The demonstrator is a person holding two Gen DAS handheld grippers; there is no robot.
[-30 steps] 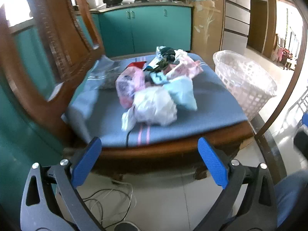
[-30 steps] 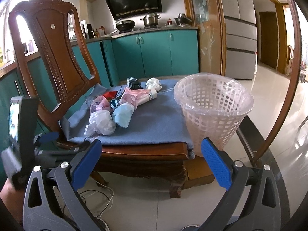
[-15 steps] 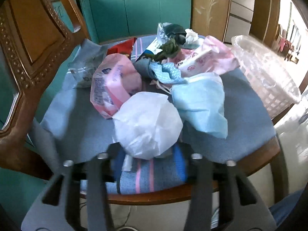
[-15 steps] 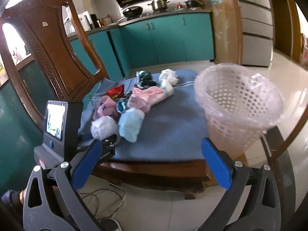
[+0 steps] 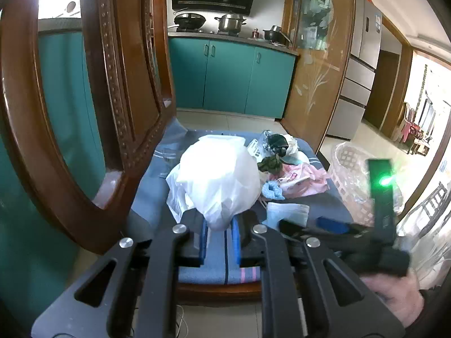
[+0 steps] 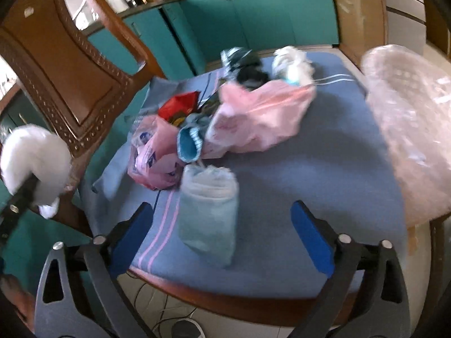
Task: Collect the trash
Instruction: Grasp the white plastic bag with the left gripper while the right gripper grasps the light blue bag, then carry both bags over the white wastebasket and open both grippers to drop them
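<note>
Basket (image 6: 408, 129) blurred, cut off

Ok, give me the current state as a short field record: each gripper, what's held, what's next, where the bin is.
left gripper: shut on white plastic bag, lifted off the seat
right gripper: open, empty, around the light blue wrapper without touching
pile: pink bags and other wrappers on the blue cushion
basket: beside the chair, to the right

Crumpled white plastic bag (image 5: 217, 177) at frame centre, lifted; pale blue packet (image 6: 208, 214) lying lower centre; pink wrappers (image 6: 262, 118) heaped above.
</note>
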